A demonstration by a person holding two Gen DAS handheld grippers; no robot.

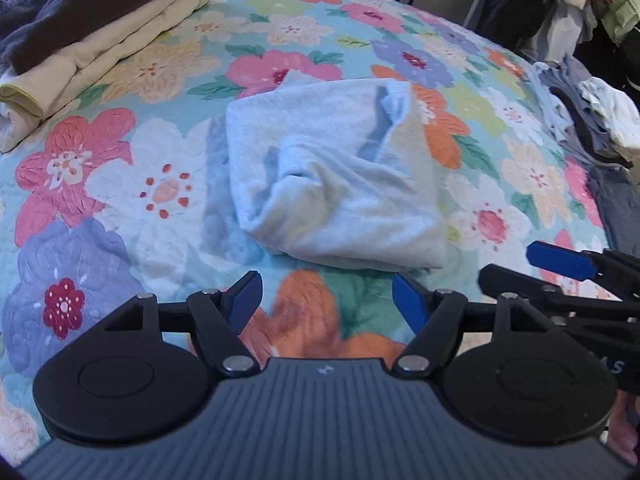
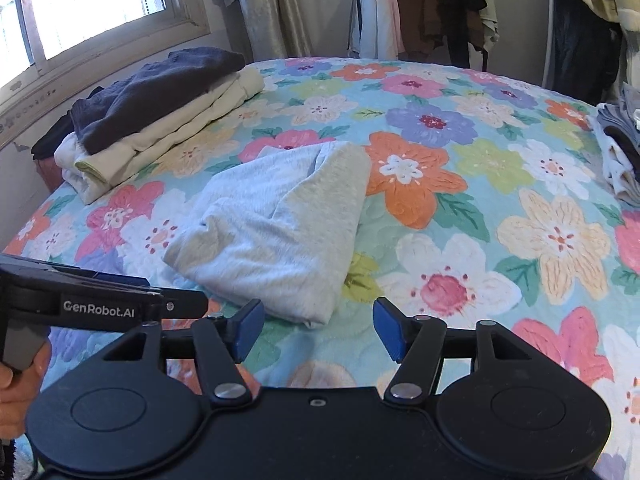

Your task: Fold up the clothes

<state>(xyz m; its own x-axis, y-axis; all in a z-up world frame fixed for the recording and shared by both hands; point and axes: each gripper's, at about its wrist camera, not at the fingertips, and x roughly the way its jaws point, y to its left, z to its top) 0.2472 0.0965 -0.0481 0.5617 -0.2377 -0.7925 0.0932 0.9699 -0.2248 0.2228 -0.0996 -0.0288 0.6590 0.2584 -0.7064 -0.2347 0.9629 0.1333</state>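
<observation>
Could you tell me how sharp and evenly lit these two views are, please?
Left wrist view: the pale garment is smeared by motion blur, and the floral bedspread bows under fisheye distortion. Right wrist view: sharper, but the window is blown out white.

Left wrist view: from just above the near edge of the floral bedspread (image 1: 168,184), angled steeply down along the left gripper (image 1: 326,304), close to the pale folded garment (image 1: 332,184). Right wrist view: from beside it at the same near edge, tilted down along the right gripper (image 2: 318,328), reaching the window (image 2: 92,4) and hanging clothes (image 2: 380,12) beyond the far edge. Both share the garment, the folded stack (image 1: 92,40) at the far left corner, and each other's gripper.
</observation>
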